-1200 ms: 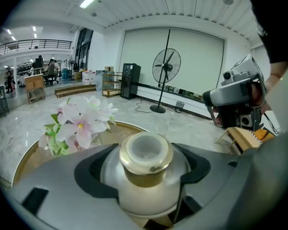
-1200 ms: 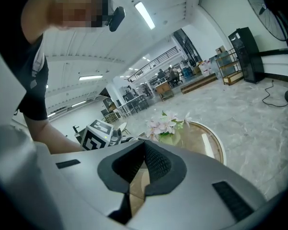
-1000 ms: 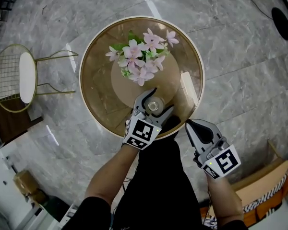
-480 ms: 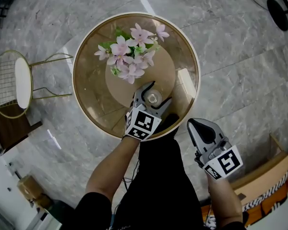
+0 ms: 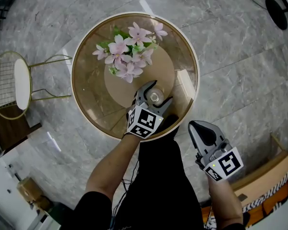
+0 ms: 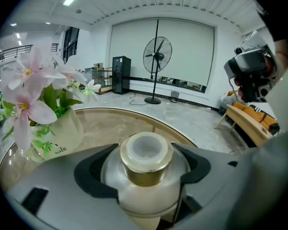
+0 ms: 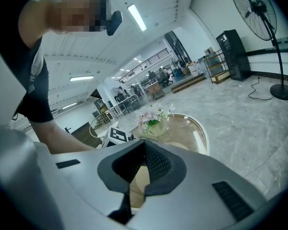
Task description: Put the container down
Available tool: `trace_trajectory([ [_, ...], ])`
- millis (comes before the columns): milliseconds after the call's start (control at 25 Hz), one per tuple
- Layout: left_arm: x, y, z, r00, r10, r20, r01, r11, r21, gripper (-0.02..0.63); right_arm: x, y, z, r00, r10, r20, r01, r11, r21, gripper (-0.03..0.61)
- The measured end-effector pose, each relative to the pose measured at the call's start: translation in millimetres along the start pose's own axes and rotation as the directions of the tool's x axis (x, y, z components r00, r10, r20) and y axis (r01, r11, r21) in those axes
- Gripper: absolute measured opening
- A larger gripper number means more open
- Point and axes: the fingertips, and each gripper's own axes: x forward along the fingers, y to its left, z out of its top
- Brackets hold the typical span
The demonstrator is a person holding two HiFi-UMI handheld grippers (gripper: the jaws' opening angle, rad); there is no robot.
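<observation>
Glass container (image 6: 144,176) is pinched by the left gripper (image 5: 157,94) fingers (image 6: 197,164) at the near desk (image 5: 89,80) edge; the right gripper (image 5: 196,127) fingers are pressed together.

My left gripper (image 5: 153,94) reaches forward on a bare, outstretched forearm, jaws clamped either side of the container (image 6: 145,176). My right gripper (image 5: 196,126) hangs close beside my body, jaws pressed together with nothing between them
</observation>
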Motion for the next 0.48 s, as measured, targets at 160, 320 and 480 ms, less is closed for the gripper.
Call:
trace_trajectory([
  [160,2,0,-4,1.0,0.012,0.008,-0.012,1.0,0.009,0.339,-2,1,-4,1.0,0.0,0.006,0.0,1.0,0.0,0.015],
  [320,2,-2,-5,1.0,0.016,0.016,-0.017,1.0,0.012,0.342,-6,4,-8,1.0,0.003,0.004,-0.003,1.0,-0.001,0.015],
  [480,-7,-5,-6,1.0,0.031,-0.002,-0.031,0.999,0.033,0.345,-11,12,-2,1.0,0.008,0.017,-0.008,1.0,-0.01,0.015],
])
